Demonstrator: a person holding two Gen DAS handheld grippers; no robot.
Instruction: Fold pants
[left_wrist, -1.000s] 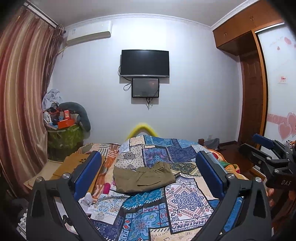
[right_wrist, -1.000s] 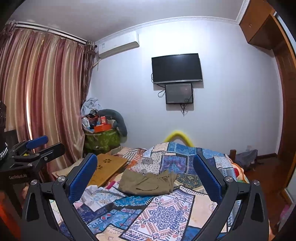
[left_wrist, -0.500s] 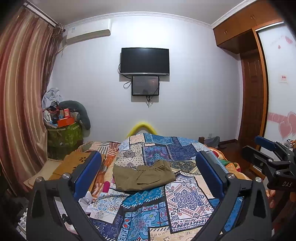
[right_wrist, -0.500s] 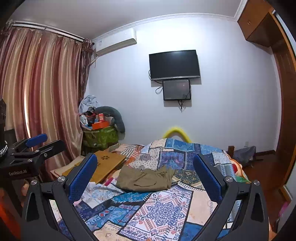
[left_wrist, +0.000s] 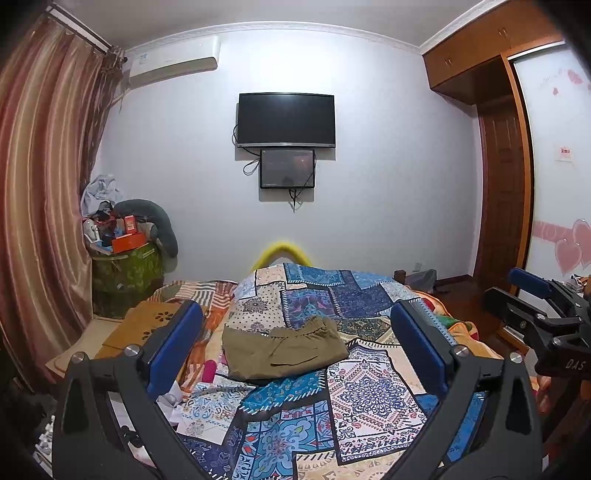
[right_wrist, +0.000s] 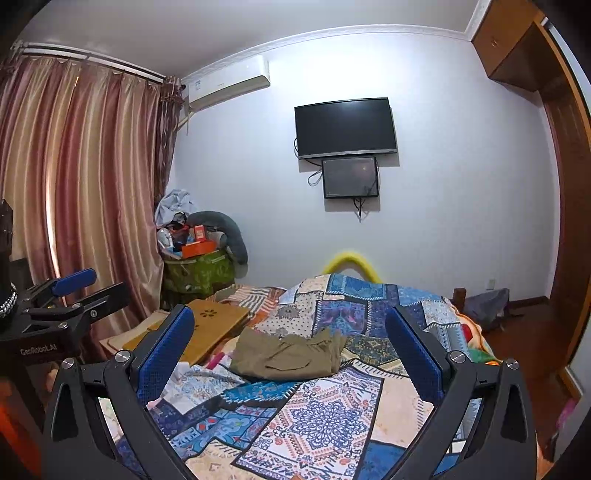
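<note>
On the patchwork bedspread (left_wrist: 373, 387), towards its far half, the olive pants (left_wrist: 284, 350) are lying as a compact folded bundle with the elastic waistband bunched along the far edge and a pocket flap facing up. Both tools are hanging well back from it, raised above the near end of the bed: the left gripper (left_wrist: 295, 350) is standing with its blue pads spread wide and nothing between them, and the right gripper (right_wrist: 291, 354) is likewise gaping and empty — neither is touching cloth.

The step in hand is looking like the release and pull-away after the last fold, so the fold itself seems nearly or fully done. To finish it well, the person should be keeping both tools clear of the fabric so no pad is snagging the top layer and dragging it open; if any tidying is wanted, it would be a light press or a pinch at the ruffled waistband corner, coming straight down rather than sweeping across.

Compared with the frames a second back, the pants are lying in the same shape and place. The views are shifting only slightly — the wall-mounted television (right_wrist: 345, 127) and the bundle are sitting a little lower in the right view, suggesting that tool is tilting upward a touch.
</note>
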